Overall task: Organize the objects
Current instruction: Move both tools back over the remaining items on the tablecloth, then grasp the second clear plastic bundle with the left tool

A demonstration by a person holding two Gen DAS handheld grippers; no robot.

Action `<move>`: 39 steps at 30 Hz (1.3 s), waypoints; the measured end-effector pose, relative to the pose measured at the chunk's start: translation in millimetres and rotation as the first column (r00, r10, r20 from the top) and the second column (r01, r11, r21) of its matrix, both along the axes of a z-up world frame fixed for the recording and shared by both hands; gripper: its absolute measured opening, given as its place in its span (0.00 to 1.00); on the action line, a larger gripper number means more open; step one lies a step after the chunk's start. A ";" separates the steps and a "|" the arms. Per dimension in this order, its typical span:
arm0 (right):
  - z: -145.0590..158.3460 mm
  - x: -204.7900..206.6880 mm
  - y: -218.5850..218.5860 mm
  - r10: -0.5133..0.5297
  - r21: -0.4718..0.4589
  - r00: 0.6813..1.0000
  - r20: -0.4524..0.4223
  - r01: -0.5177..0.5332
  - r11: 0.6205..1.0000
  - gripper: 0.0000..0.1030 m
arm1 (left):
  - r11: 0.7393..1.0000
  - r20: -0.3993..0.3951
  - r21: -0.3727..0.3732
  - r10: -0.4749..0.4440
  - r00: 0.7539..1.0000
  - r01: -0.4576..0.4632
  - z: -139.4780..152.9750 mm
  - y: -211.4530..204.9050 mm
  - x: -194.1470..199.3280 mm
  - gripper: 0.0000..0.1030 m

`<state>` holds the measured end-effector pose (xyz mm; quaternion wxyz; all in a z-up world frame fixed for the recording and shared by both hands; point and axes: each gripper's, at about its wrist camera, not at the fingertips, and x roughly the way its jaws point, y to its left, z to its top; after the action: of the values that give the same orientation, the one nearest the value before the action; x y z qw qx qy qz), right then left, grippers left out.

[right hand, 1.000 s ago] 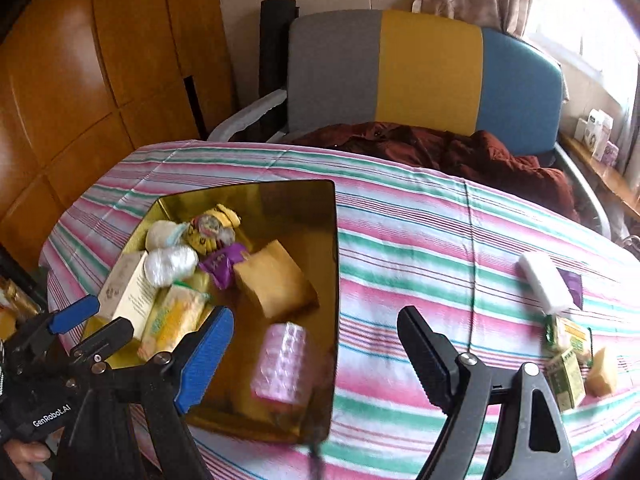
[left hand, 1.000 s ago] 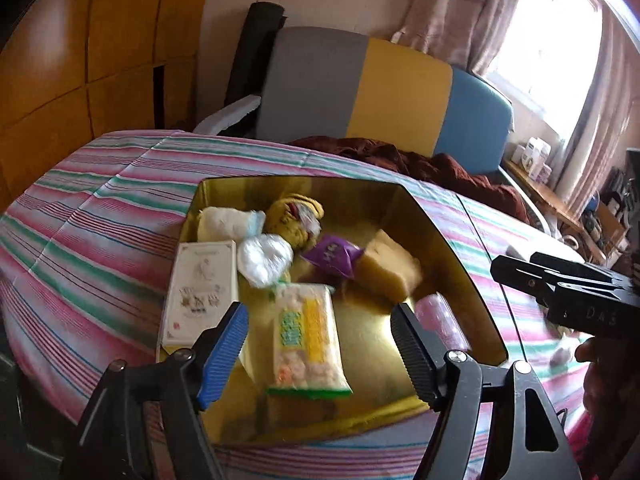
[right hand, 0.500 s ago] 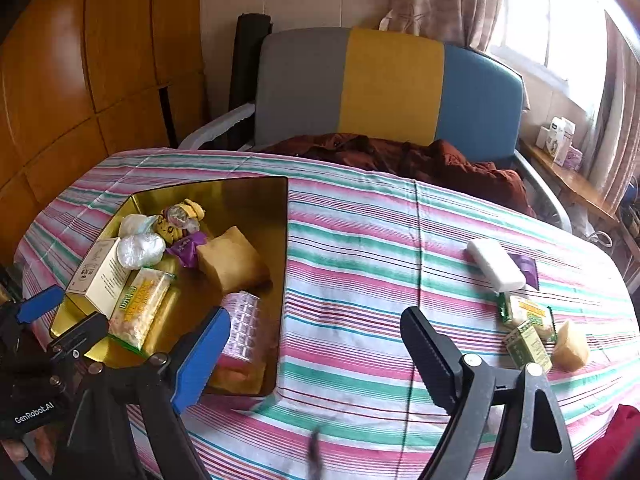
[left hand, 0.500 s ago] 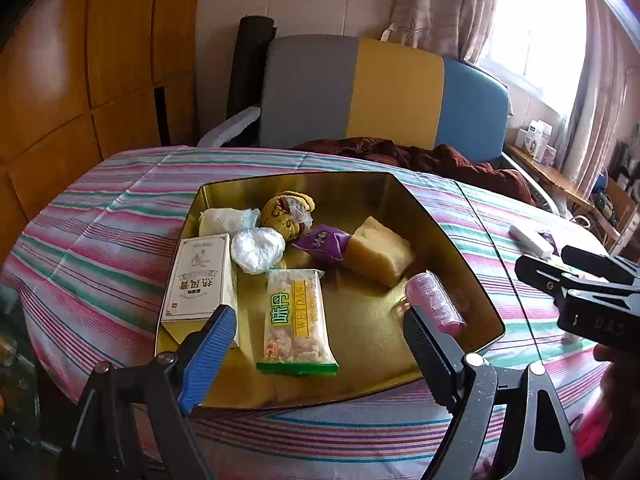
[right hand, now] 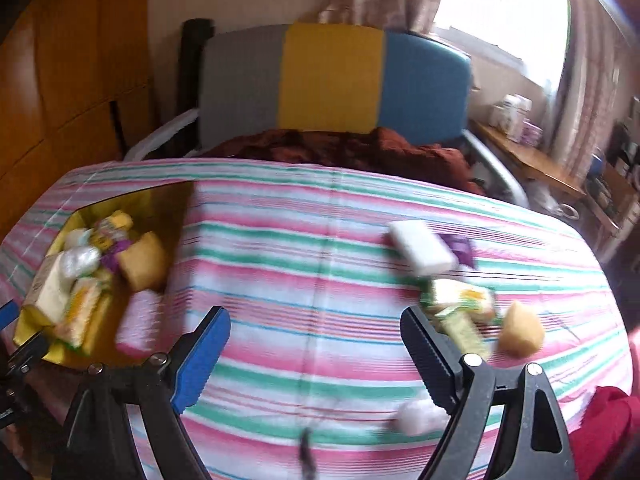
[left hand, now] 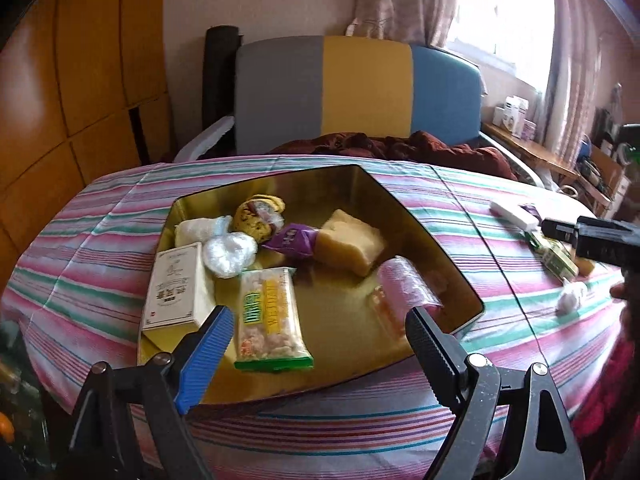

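You are between picks: your left gripper (left hand: 316, 340) and right gripper (right hand: 316, 344) both gape empty. The gold tray (left hand: 460, 280) at frame left holds the sorted snacks; next, steer right toward the loose packets (right hand: 460, 304) at frame right.

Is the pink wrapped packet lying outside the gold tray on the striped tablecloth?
No: the pink wrapped packet lies inside the gold tray, against its right wall.

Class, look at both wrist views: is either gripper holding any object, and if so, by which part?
Nothing is held. The left gripper hangs open above the gold tray with nothing between its fingers, and the right gripper is open over the striped tablecloth.
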<state>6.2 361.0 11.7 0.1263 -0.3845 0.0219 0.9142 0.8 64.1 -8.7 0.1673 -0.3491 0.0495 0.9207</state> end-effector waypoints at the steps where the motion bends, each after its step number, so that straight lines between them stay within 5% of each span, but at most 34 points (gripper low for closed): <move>1: 1.8 2.0 11.4 -0.024 -0.006 1.000 -0.005 0.023 1.000 0.86 | 1.000 -0.002 0.002 -0.015 1.000 0.015 0.7 2.8 1.1 0.87; 7: 9.9 24.9 101.0 -0.251 -0.116 0.967 -0.050 0.244 0.963 0.86 | 0.995 -0.016 0.007 -0.102 0.995 0.102 4.8 22.2 7.7 0.88; 12: 1.5 52.4 169.7 -0.467 -0.284 0.882 -0.065 0.432 0.856 0.87 | 0.978 -0.021 -0.012 -0.207 0.978 0.206 7.9 50.8 11.6 0.88; 16: -9.0 71.1 199.2 -0.546 -0.451 0.835 -0.061 0.465 0.762 0.87 | 0.953 -0.025 -0.035 -0.301 0.953 0.300 8.1 82.2 16.4 0.88; 30: -14.0 69.9 198.7 -0.491 -0.542 0.869 -0.067 0.381 0.749 0.87 | 0.793 0.074 -0.026 -0.606 0.792 0.609 -22.7 224.1 21.0 0.72; 39: -19.8 70.8 204.0 -0.499 -0.584 0.865 -0.048 0.381 0.717 0.87 | 0.680 0.115 -0.001 -0.729 0.675 0.733 -39.0 297.1 30.1 0.72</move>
<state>77.0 565.0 -8.1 0.2209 -0.2928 0.3904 0.8444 30.9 361.2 -47.7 0.5153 -0.3520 0.1977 0.7560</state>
